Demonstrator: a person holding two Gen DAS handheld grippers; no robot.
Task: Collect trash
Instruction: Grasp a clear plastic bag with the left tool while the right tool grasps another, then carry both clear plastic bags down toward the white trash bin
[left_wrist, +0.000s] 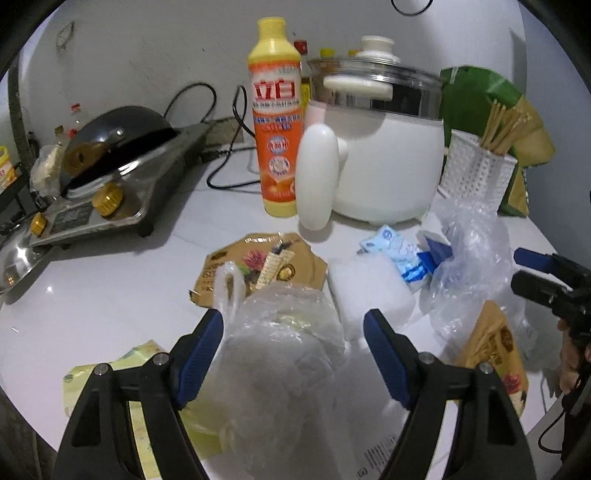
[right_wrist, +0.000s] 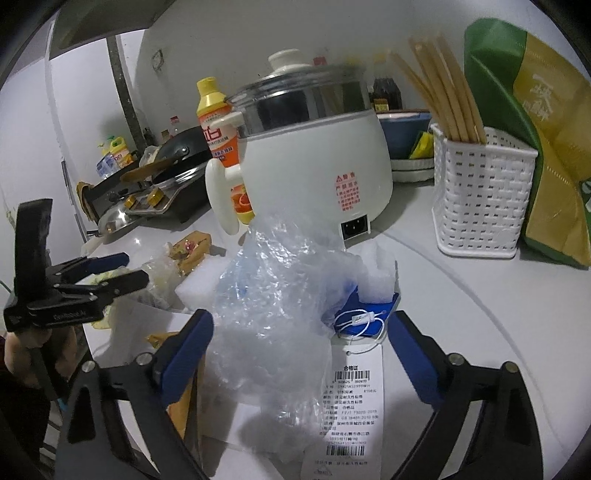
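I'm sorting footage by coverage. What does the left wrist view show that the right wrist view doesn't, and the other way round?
Only the left wrist view shows the yellow-green packet on the counter and the blue-and-white wrapper. Only the right wrist view shows the barcode tag, its white string and the cooker's power socket. Both show the white cooker, the dish soap bottle, the chopstick basket and crumpled clear plastic.

My bench (left_wrist: 92, 306) is glossy white; on it lie crinkled clear plastic bags (right_wrist: 273, 295) — shiny film — a matt printed paper tag (right_wrist: 351, 398) and brown cardboard (left_wrist: 266, 266). The cooker (right_wrist: 325, 162) shows smooth white plastic under polished steel; wooden chopsticks (right_wrist: 443, 92) stand in a woven-look plastic basket (right_wrist: 484, 199).
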